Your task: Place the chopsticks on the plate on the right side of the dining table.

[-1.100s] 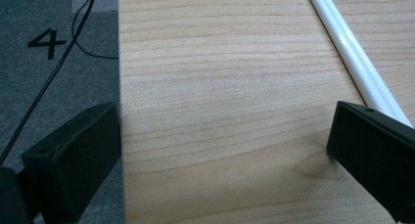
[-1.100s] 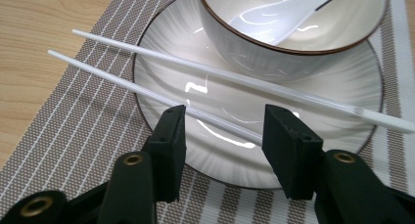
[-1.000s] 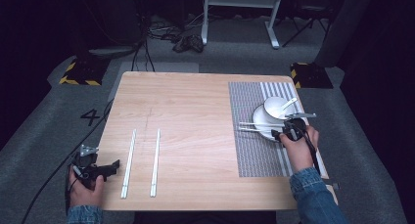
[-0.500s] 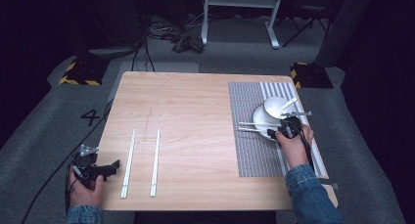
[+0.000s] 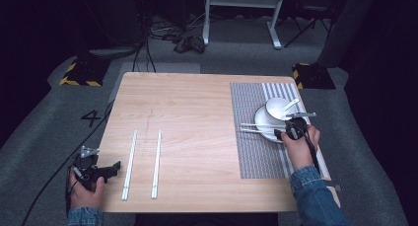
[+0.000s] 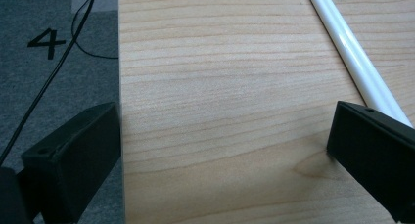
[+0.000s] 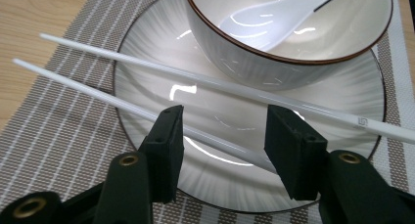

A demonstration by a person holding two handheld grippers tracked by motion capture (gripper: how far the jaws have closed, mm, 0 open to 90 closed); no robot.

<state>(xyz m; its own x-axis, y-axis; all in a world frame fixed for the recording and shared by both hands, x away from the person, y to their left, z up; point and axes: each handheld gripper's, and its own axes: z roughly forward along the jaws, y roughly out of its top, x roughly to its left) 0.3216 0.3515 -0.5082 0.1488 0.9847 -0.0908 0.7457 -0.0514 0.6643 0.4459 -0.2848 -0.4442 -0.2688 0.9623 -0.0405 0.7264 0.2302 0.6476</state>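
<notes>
Wooden counter (image 5: 197, 112), striped placemat (image 5: 251, 152) covering its right part. On the mat near the far right: white plate (image 5: 261, 121) with a brown-rimmed bowl (image 5: 277, 106) on its far side, white spoon (image 5: 290, 105) resting in the bowl. Two white chopsticks (image 5: 256, 128) lie across the plate's near part, tips pointing left over the mat.

Right gripper (image 5: 291, 132) sits at the plate's near-right edge; in the right gripper view its jaws are moderately open and straddle the nearer chopstick (image 7: 147, 117), not clamped on it. The farther chopstick (image 7: 220, 87) lies just beyond the jaw tips, against the bowl's base.

Left gripper (image 5: 106, 169) is at the counter's near-left corner, jaws wide open, holding nothing; one jaw hangs off the counter's left edge over grey floor (image 6: 49, 87), the other is just beside a white chopstick (image 6: 352, 53).

Second pair of chopsticks (image 5: 143, 162) lies parallel, apart, near the front-left. The middle and far-left of the counter is bare wood.
</notes>
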